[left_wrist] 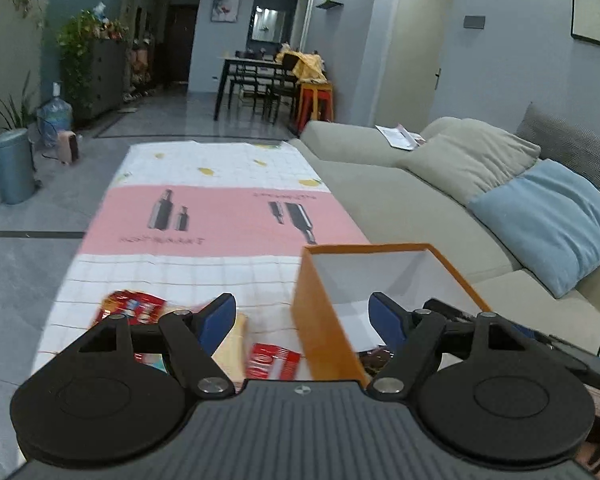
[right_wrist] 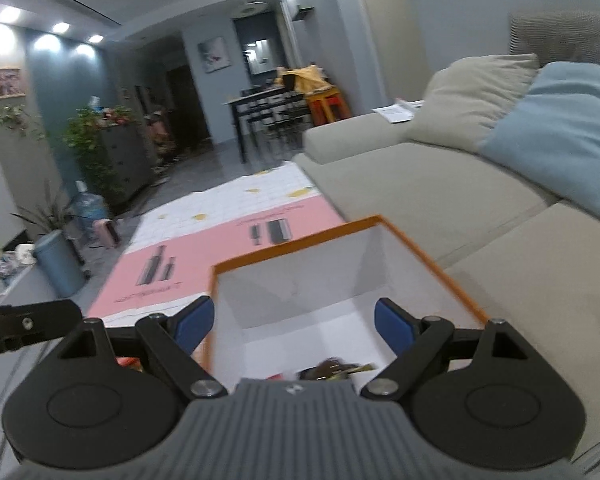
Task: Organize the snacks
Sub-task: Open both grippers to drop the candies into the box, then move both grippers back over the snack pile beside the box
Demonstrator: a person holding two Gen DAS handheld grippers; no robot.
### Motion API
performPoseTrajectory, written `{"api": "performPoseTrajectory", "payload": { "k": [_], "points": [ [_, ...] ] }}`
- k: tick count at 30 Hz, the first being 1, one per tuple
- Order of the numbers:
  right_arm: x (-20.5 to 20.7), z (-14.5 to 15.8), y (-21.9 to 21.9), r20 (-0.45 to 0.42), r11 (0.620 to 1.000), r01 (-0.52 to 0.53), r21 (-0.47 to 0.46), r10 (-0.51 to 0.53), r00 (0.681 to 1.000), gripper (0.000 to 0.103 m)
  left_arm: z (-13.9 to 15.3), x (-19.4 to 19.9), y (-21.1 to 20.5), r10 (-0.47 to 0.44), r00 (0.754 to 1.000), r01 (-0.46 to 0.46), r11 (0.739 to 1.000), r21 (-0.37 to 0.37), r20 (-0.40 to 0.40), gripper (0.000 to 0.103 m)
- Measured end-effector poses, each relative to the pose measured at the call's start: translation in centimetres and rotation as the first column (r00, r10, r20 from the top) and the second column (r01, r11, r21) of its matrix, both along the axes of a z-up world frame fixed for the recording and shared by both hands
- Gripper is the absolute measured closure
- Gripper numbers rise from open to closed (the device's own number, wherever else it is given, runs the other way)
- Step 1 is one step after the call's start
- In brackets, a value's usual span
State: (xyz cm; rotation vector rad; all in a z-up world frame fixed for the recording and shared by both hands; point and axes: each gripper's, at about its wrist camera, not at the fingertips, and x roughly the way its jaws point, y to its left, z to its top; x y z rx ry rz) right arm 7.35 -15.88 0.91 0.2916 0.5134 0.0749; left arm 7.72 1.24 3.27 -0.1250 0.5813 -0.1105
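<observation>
**Ana:** Spread over the low table is a pink and white cloth (left_wrist: 204, 216), with the sofa (left_wrist: 400, 208) along the right of the frame. What's closest?

**Ben:** In the left wrist view, the left claw (left_wrist: 302, 322) at lower centre, jaws wide apart and holding nothing. Below it lie loose snacks: a red packet (left_wrist: 274, 362), a pale yellow one (left_wrist: 232, 344) and another red packet (left_wrist: 130, 306) further left. The orange box (left_wrist: 320, 320) stands just right of them, white inside.

**Ana:** And the other one?

**Ben:** The right claw (right_wrist: 294, 326) hangs over the box (right_wrist: 420, 256), also spread wide and empty. A dark snack (right_wrist: 332, 368) already lies on its floor.

**Ana:** So the next move?

**Ben:** I'd bring the left claw down on the nearest red packet, pinch it across its narrow side, and lift clear of the box wall before dropping it in.

**Ana:** Anything unclear?

**Ben:** The claw bodies hide the box's near corner, and the packets are too blurred to read. How many are inside, I can't tell.
</observation>
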Motion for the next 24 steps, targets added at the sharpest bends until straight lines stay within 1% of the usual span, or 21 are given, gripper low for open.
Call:
{"api": "performPoseTrajectory", "payload": {
  "k": [5, 8, 11, 16, 19, 21, 24],
  "points": [
    [-1.5, -0.1, 2.2, 0.012, 0.997, -0.078, 0.026, 0.078, 0.997, 0.017, 0.7, -0.6, 1.8, 0.029, 1.0, -0.029, 0.999, -0.018, 0.008, 0.014],
    [-2.1, 0.1, 3.5, 0.024, 0.995, -0.103, -0.017, 0.103, 0.994, 0.017, 1.0, -1.6, 2.9, 0.032, 0.999, -0.032, 0.999, 0.0, 0.025, 0.014],
    [-2.8, 0.3, 4.5, 0.05, 0.992, -0.109, -0.063, 0.112, 0.992, 0.017, 1.1, -2.4, 4.1, 0.046, 0.999, -0.046, 0.999, -0.006, 0.028, 0.014],
    [-3.6, 0.5, 5.6, 0.077, 0.988, -0.125, -0.092, 0.132, 0.988, 0.017, 1.3, -3.4, 5.9, 0.082, 0.996, -0.082, 0.997, 0.008, 0.031, 0.014],
    [-3.9, 0.4, 6.3, 0.077, 0.983, -0.141, -0.113, 0.15, 0.986, 0.017, 1.3, -4.0, 6.8, 0.103, 0.994, -0.104, 0.994, 0.016, 0.041, 0.014],
    [-4.0, 0.1, 7.0, 0.073, 0.978, -0.17, -0.123, 0.179, 0.981, 0.017, 1.0, -4.2, 7.7, 0.12, 0.992, -0.12, 0.993, 0.009, 0.035, 0.014],
    [-4.0, -0.4, 8.5, 0.054, 0.965, -0.201, -0.168, 0.213, 0.976, 0.017, 0.2, -4.6, 9.2, 0.146, 0.989, -0.146, 0.989, 0.009, 0.019, 0.014]
  ]
}}
